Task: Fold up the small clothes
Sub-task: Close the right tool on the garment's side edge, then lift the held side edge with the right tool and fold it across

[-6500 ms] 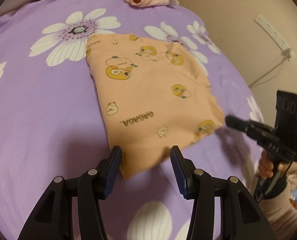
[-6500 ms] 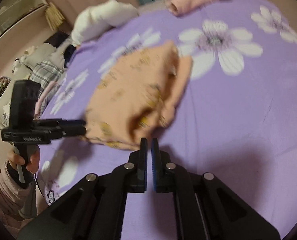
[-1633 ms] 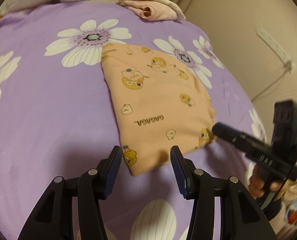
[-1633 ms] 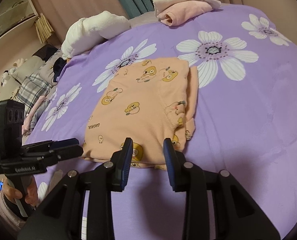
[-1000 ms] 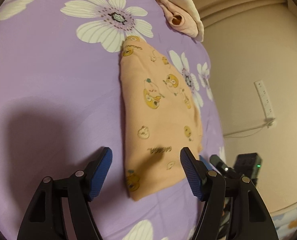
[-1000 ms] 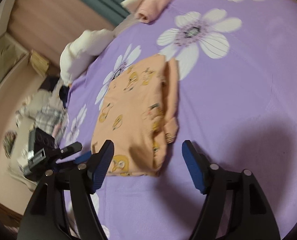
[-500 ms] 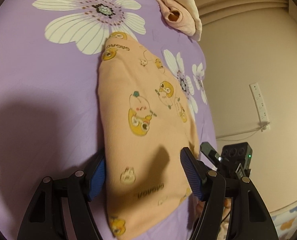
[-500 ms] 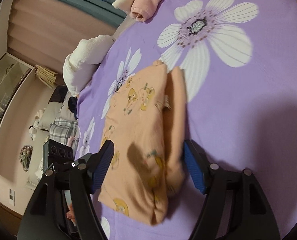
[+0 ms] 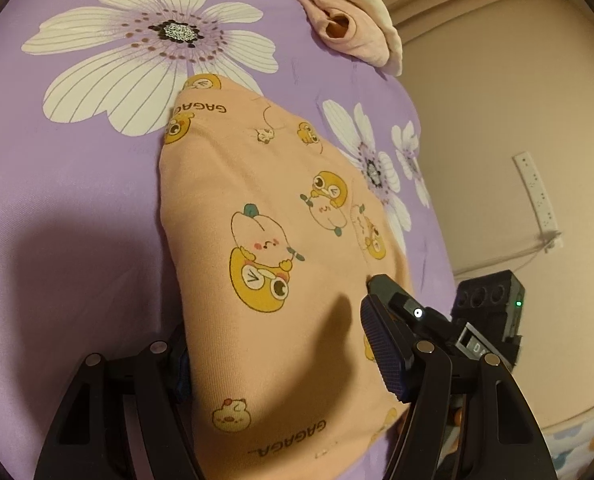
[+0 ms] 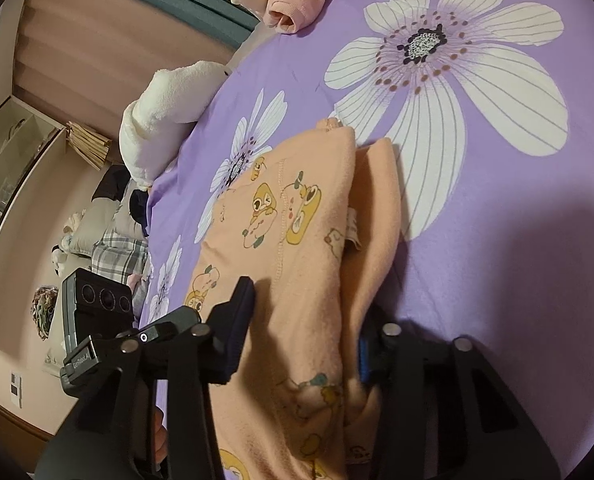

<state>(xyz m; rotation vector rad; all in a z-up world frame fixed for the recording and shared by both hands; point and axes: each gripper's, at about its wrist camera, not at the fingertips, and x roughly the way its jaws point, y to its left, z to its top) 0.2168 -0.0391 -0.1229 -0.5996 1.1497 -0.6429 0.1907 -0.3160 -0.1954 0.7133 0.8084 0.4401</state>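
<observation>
While the folded peach garment (image 9: 281, 264) lies on the purple bedspread (image 9: 77, 184), my left claw (image 9: 281, 356) straddles its near end, jaws wide; my right claw (image 10: 301, 332), just narrowing, flanks its other side.

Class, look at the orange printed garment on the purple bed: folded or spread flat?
Folded: the orange garment lies in stacked layers, one plain layer edge showing beside the printed top.
</observation>
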